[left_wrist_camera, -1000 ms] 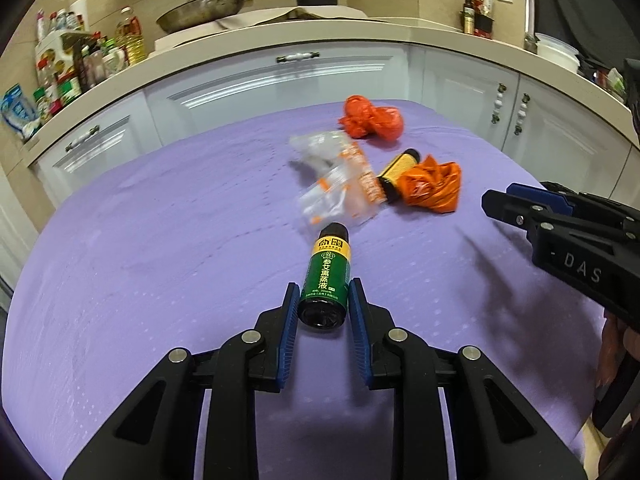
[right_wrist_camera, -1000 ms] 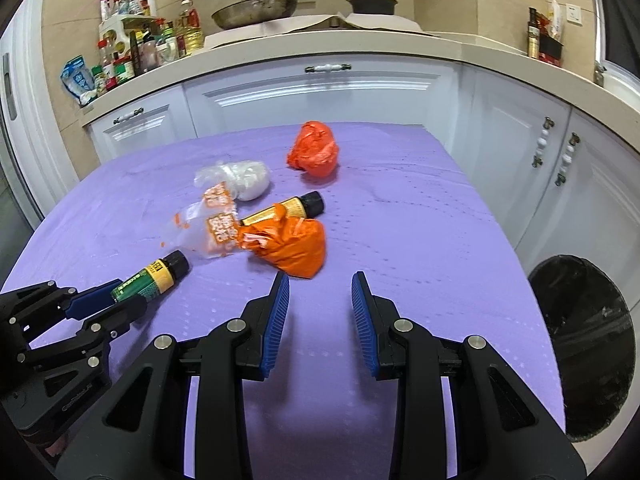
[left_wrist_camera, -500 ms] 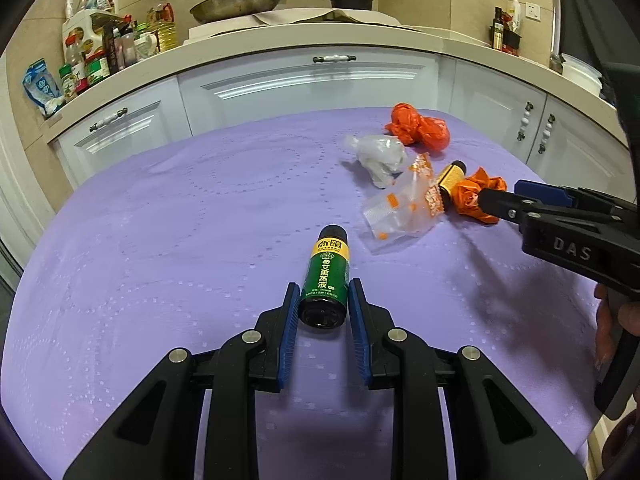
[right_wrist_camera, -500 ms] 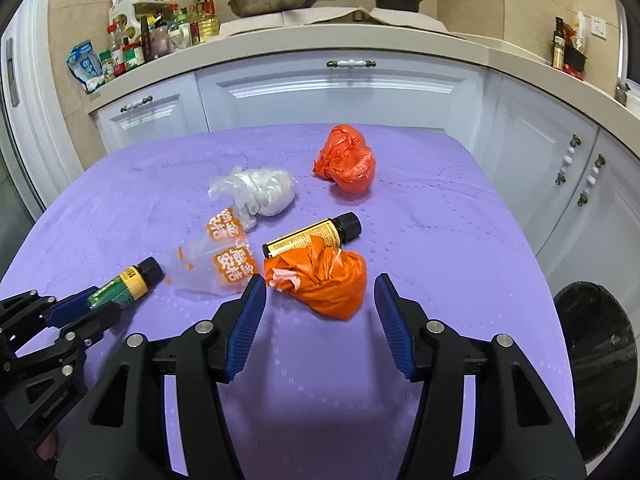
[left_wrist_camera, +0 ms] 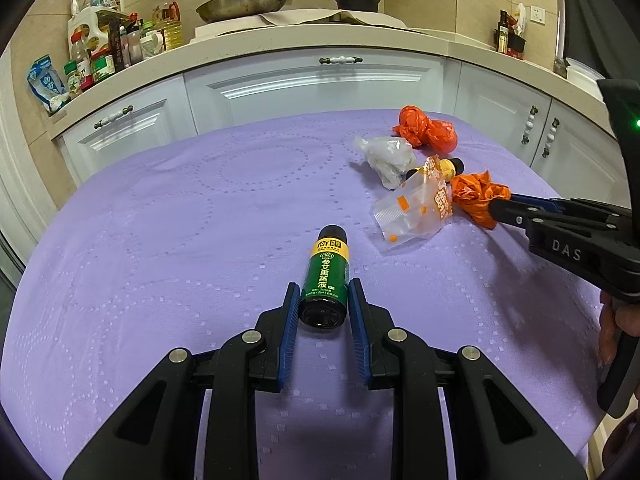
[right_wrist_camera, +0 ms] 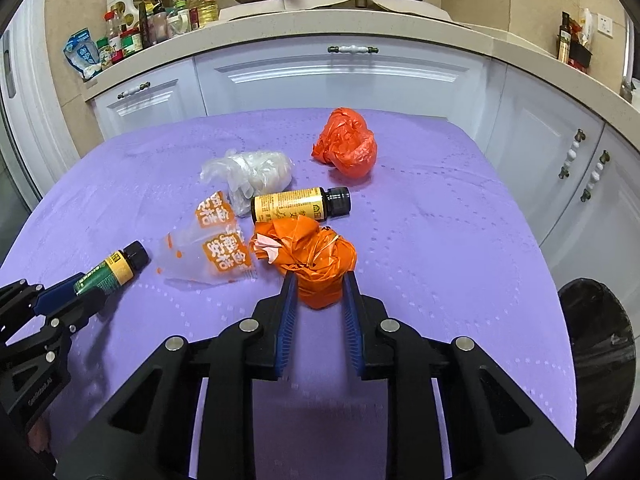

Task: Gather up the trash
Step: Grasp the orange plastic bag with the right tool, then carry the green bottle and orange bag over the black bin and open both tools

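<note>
My left gripper [left_wrist_camera: 323, 309] is shut on a small green bottle [left_wrist_camera: 326, 276] with a black cap, held just above the purple table. It also shows at the left of the right wrist view [right_wrist_camera: 108, 272]. My right gripper [right_wrist_camera: 319, 294] is shut on a crumpled orange bag [right_wrist_camera: 312, 260], which also shows in the left wrist view [left_wrist_camera: 478, 196]. Beside it lie a clear wrapper with orange print [right_wrist_camera: 212, 256], a yellow-labelled bottle [right_wrist_camera: 300, 206], a crumpled clear bag [right_wrist_camera: 252, 172] and a second orange-red bag [right_wrist_camera: 346, 148].
The purple table [right_wrist_camera: 440, 240] stands in front of white kitchen cabinets [right_wrist_camera: 340, 76]. A black trash bin [right_wrist_camera: 596, 360] stands on the floor past the table's right edge. The counter behind holds a pan and several bottles.
My right gripper moved forward over the orange bag and closed on it. My left gripper kept its hold on the green bottle and swung left, away from the trash pile.
</note>
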Demonstrator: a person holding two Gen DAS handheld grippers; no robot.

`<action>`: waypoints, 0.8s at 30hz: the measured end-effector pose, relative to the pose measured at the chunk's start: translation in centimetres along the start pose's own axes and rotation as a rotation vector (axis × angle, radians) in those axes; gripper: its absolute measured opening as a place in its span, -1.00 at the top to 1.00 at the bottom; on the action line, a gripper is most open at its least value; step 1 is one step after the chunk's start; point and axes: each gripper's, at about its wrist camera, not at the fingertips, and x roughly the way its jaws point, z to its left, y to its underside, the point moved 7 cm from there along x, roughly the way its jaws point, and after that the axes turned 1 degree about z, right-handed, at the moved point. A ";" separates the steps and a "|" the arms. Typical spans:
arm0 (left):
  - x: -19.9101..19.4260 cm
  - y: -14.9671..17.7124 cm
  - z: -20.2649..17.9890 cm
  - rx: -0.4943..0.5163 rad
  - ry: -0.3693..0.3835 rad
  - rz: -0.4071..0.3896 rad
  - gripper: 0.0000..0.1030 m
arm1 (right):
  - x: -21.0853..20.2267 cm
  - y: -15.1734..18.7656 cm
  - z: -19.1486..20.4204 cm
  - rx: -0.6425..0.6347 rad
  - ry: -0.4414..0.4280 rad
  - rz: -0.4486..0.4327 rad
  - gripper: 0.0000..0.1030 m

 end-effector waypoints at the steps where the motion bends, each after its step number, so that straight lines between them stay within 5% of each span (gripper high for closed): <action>1: 0.0 0.0 0.0 -0.001 -0.001 0.000 0.50 | -0.1 0.0 0.0 -0.001 0.004 -0.003 0.61; 24: -3.0 -0.9 -1.6 0.023 0.015 -0.067 0.51 | -5.5 2.4 -4.0 0.053 0.102 -0.067 0.64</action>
